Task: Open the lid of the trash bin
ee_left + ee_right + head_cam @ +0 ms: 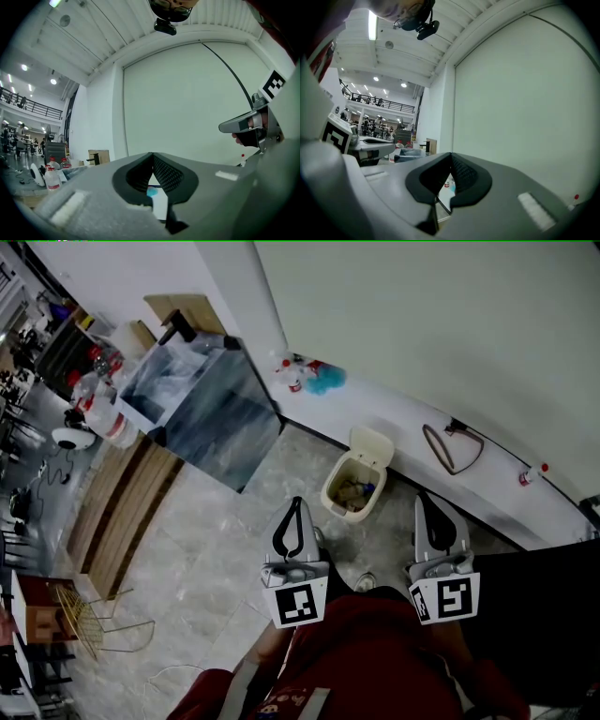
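Observation:
A small cream trash bin [352, 486] stands on the tiled floor against a white ledge [403, 418]. Its lid [371, 445] is tipped up and back, and rubbish shows inside. My left gripper [297, 502] hovers just below-left of the bin in the head view, its jaws shut with nothing between them. My right gripper [422, 496] hovers to the bin's right, its jaws also closed and empty. In the left gripper view the left gripper [152, 155] points level at a pale wall, as does the right gripper [451, 154] in its own view. Neither touches the bin.
A dark glass-topped table [208, 409] stands at the left with water bottles [101, 413] beside it. On the ledge lie a cable loop [452, 447], a small bottle [531, 474] and a blue object [324, 380]. A gold wire chair [86, 621] sits lower left.

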Demonstrator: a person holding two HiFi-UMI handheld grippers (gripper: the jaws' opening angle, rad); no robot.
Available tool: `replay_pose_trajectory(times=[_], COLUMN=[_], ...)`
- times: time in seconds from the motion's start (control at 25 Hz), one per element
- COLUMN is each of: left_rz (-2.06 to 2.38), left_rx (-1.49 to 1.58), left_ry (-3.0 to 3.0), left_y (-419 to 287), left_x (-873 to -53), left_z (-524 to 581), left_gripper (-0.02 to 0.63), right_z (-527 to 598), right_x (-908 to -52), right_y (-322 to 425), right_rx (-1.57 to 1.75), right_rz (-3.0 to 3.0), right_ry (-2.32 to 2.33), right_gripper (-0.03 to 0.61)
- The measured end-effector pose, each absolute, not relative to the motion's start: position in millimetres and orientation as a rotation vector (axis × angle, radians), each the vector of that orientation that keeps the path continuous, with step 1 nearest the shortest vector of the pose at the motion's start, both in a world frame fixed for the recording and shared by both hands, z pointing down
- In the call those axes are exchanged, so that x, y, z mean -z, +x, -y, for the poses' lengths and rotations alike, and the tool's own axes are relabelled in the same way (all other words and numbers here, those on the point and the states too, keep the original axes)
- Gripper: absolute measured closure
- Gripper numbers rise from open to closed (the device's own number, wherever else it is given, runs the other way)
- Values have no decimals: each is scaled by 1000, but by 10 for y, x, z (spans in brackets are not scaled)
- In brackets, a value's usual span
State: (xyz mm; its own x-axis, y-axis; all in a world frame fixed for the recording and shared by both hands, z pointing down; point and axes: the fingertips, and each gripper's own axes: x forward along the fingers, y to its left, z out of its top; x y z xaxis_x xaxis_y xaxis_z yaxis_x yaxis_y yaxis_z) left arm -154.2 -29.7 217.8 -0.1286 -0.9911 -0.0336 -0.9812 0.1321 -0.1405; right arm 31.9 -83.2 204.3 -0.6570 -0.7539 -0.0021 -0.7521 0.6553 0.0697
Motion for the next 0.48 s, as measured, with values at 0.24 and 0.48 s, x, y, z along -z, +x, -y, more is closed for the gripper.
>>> replay_pose_trajectory(times=[0.24,0.48], left_rz=[-2271,-2266], left_rx=[166,164], left_ry=[-2003,-2014], left_y=[-1547,-1527], left_x=[-2242,-2242], left_z=[278,250], left_gripper=[609,609], right_z=[829,857], right_x=[-2047,-2049], right_y=[340,441], right_rx=[101,126], right_rz=[2821,2804], right_ry=[1315,1344], right_gripper=[578,578])
